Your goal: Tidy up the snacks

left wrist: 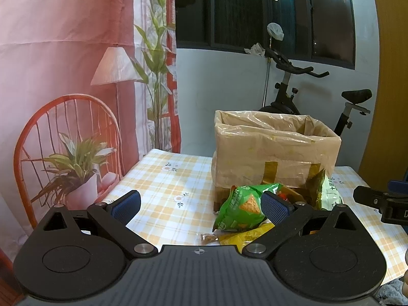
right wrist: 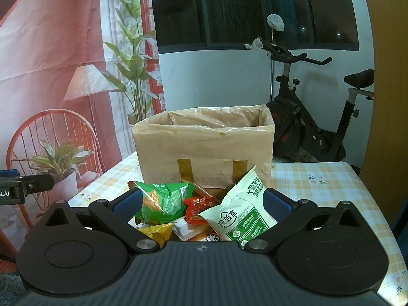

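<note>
Both grippers, left gripper [left wrist: 201,207] and right gripper [right wrist: 202,205], jaws wide, empty; best pinch the green chip bag [right wrist: 163,202] mid-body, then lift into the lined box [right wrist: 204,150].

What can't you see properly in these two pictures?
- Inside of the plastic-lined cardboard box: both views, hidden by its front wall.
- Small white wrapped snack: right wrist view, print too small.
- Crinkly yellow snack packet: left wrist view, partly behind the gripper body.
</note>
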